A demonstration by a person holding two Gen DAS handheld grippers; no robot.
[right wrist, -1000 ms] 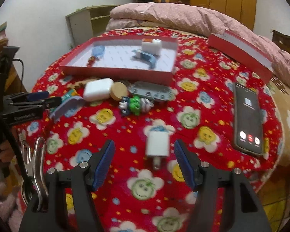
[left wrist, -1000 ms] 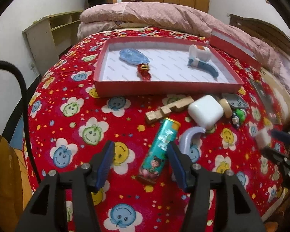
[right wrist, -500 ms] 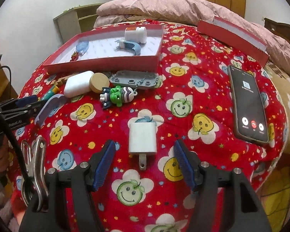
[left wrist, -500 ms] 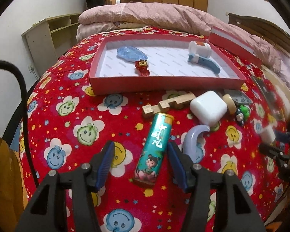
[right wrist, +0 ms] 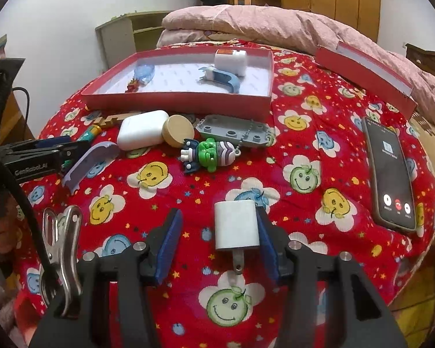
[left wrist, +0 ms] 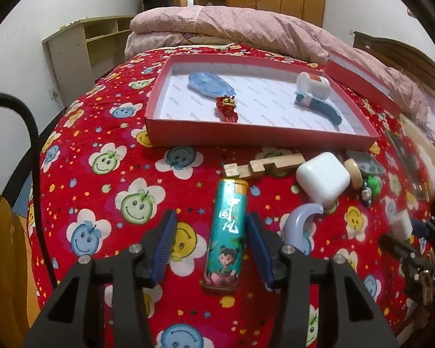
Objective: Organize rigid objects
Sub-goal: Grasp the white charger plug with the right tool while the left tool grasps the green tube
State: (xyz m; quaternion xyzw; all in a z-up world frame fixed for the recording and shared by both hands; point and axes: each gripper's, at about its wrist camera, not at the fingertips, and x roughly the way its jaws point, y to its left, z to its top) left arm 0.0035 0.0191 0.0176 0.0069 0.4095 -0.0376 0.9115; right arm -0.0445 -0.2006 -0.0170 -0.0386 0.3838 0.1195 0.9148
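Note:
A teal lighter (left wrist: 227, 233) lies on the red smiley bedspread between the open fingers of my left gripper (left wrist: 211, 245). A white charger plug (right wrist: 236, 224) lies between the open fingers of my right gripper (right wrist: 219, 243), close to the right finger. The red tray (left wrist: 258, 137) behind holds a blue oval piece (left wrist: 210, 85), a red charm (left wrist: 226, 109), a white roll (left wrist: 314, 84) and a blue curved piece (left wrist: 322, 107). In front of the tray lie a wooden puzzle piece (left wrist: 264, 166), a white earbud case (left wrist: 323, 178) and a lilac curved piece (left wrist: 300, 226).
A wooden disc (right wrist: 178, 130), a grey brick plate (right wrist: 235, 130) and a green toy figure (right wrist: 210, 153) lie mid-bed. A phone (right wrist: 390, 174) lies at the right. The tray's red lid (right wrist: 365, 75) rests against the pink quilt (right wrist: 275, 26). A metal clip (right wrist: 62, 249) hangs at my left.
Both grippers have moved forward and lower. The lighter now sits between my left fingers and the charger plug between my right fingers. Both stay open.

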